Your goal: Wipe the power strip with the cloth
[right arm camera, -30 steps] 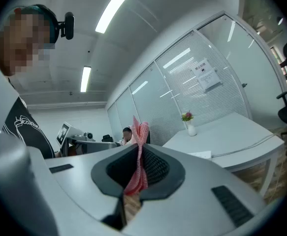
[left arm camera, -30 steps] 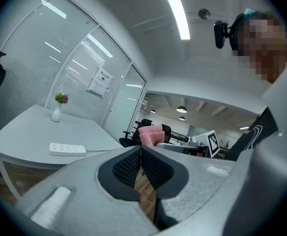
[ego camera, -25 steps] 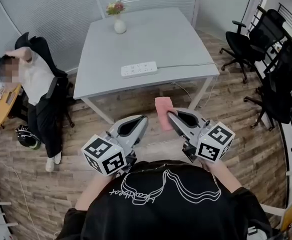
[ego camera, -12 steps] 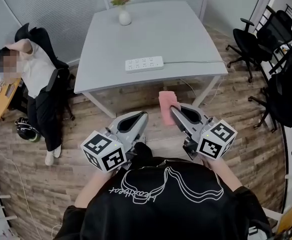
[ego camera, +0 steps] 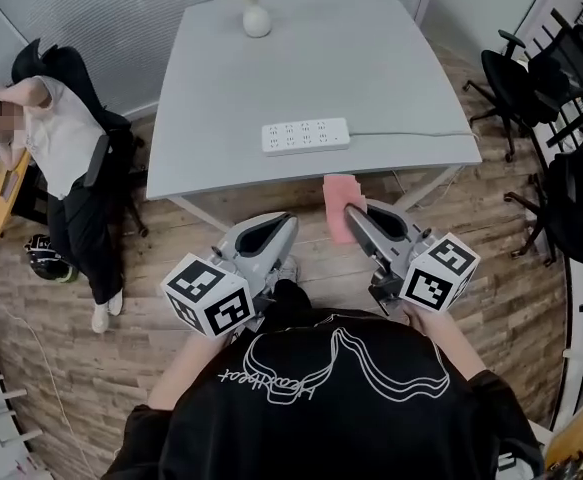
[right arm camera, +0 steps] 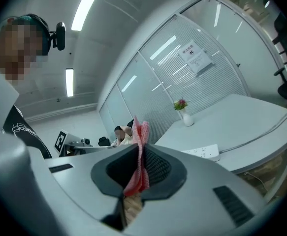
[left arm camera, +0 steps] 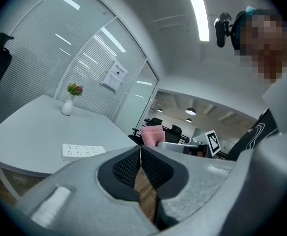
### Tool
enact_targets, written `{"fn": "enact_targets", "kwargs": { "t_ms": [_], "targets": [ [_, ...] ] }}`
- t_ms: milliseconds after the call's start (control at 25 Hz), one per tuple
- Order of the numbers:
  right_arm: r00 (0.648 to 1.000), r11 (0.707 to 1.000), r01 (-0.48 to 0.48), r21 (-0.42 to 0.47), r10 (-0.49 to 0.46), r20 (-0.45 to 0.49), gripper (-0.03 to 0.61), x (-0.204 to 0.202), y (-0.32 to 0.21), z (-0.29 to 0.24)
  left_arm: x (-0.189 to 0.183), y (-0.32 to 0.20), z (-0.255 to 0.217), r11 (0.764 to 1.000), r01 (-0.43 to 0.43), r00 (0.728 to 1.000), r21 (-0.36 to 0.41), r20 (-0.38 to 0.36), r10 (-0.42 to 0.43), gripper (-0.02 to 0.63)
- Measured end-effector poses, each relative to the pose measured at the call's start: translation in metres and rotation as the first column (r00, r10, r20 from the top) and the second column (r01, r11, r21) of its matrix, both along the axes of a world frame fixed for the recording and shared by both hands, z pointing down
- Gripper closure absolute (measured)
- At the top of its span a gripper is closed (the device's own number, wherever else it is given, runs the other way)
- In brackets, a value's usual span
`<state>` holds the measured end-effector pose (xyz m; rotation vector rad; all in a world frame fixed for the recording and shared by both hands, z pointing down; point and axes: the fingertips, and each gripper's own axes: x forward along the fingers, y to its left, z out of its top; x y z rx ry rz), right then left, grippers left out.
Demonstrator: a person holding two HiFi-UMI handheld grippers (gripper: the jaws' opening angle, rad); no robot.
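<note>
So far the wiping itself is not yet begun. Judged from the views, the step in hand is the approach w/ the cloth [ego camera: 338, 206] toward the power strip [ego camera: 306, 136]. In the head view the strip lies flat on the grey worktop [ego camera: 371, 58], close to its near edge. It is at approx. 12 o'clock from both grippers and well apart from them. Its cable [ego camera: 411, 134] leaves toward 3 o'clock. Both grippers hang over the wooden floor [ego camera: 91, 368], short of the worktop edge.

The next move probably calls for carrying the right gripper [ego camera: 354, 213] forward to 12 o'clock and down, so that the free part of the cloth meets the top face of the strip. Then come strokes along its length, i.e. from 9 to 3 o'clock. The strip looks light and may slide, so the left gripper [ego camera: 288, 223] could be needed to steady it.

Right jaws: pressed on the pink cloth, which is pinched between the pads and sticks out beyond the tips. Left jaws: pressed together at the tips, w/ nothing between them, and touching nothing else.
</note>
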<state>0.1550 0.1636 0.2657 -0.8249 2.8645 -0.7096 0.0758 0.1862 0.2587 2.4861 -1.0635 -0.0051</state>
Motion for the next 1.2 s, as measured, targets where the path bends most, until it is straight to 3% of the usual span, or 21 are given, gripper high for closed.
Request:
{"fn": "enact_targets", "kwargs": {
  "t_ms": [560, 1000, 1200],
  "targets": [
    [0.986, 0.983, -0.125, -0.135, 0.108, -0.130, 0.546, -0.096, -0.180, 0.050, -0.113, -0.179, 0.046, 0.990, -0.020, 1.000, -0.143, -0.013, 0.018, 0.600],
    [0.975, 0.961, -0.135, -0.239, 0.087, -0.202, 0.546, -0.128, -0.223, 0.099, -0.134, -0.224, 0.093, 0.973, 0.014, 0.999, -0.230, 0.040, -0.005, 0.600],
    [0.960, 0.956, -0.135, -0.260, 0.061, -0.275, 0.546, -0.162, -0.251, 0.136, -0.166, -0.253, 0.125, 0.962, 0.021, 0.999, -0.272, 0.040, -0.010, 0.600]
  ]
}}
